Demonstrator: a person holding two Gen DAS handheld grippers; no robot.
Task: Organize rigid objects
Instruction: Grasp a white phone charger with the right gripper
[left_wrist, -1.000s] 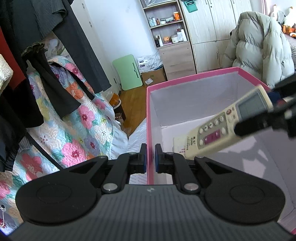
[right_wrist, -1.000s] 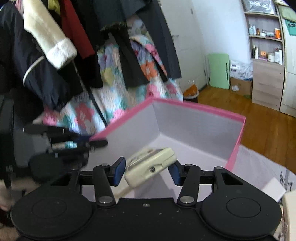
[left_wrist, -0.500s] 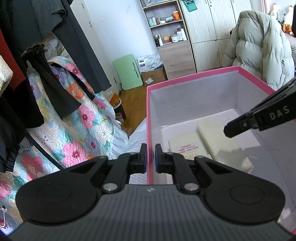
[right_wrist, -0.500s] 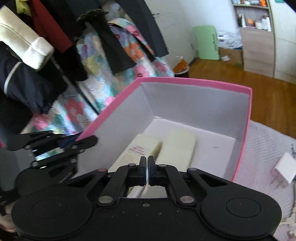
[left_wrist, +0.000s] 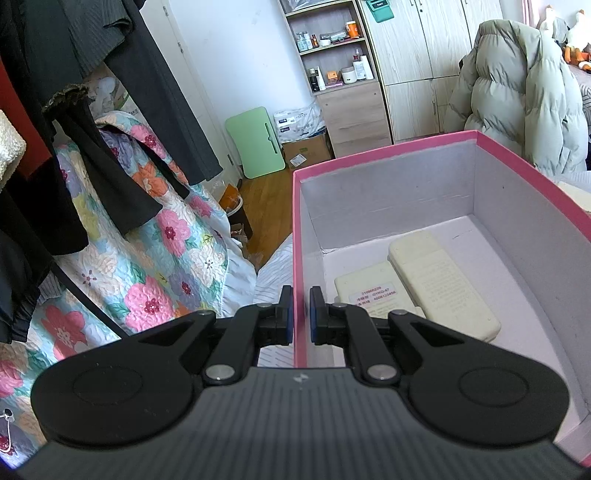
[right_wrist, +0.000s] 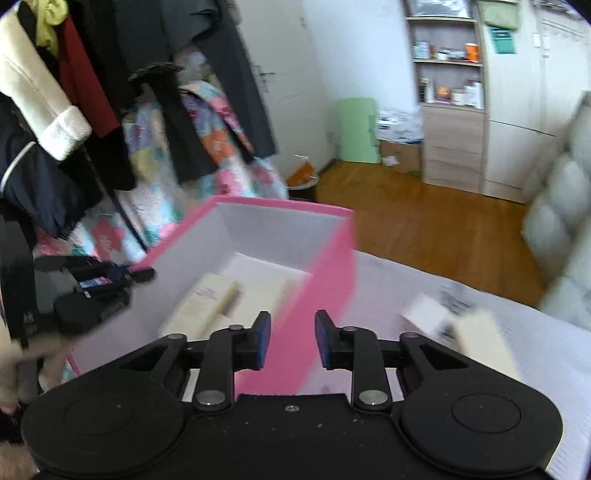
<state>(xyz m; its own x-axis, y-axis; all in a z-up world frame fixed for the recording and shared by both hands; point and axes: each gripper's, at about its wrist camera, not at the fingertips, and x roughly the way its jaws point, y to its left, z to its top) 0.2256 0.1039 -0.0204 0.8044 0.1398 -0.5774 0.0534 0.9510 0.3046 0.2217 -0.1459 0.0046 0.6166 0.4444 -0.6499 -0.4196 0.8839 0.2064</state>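
Note:
A pink box (left_wrist: 384, 155) with a white inside holds two cream remote controls, lying face down side by side (left_wrist: 439, 280) (left_wrist: 373, 291). My left gripper (left_wrist: 301, 314) is shut on the box's left wall, one finger on each side. In the right wrist view the box (right_wrist: 328, 258) sits left of centre with the remotes (right_wrist: 214, 299) inside. My right gripper (right_wrist: 291, 341) is open and empty, outside the box over its right wall. The left gripper (right_wrist: 110, 277) shows at the box's far wall. The right wrist view is blurred.
A white charger block (right_wrist: 424, 314) and a cream object (right_wrist: 480, 343) lie on the white patterned sheet (right_wrist: 517, 332) right of the box. Hanging clothes (left_wrist: 74, 147) and a floral quilt (left_wrist: 147, 258) are on the left. A puffy grey coat (left_wrist: 517, 92) hangs at the back right.
My right gripper let go of the remote inside the box, closed, then drew back to the right out of the box and opened. The left gripper kept its hold on the box wall.

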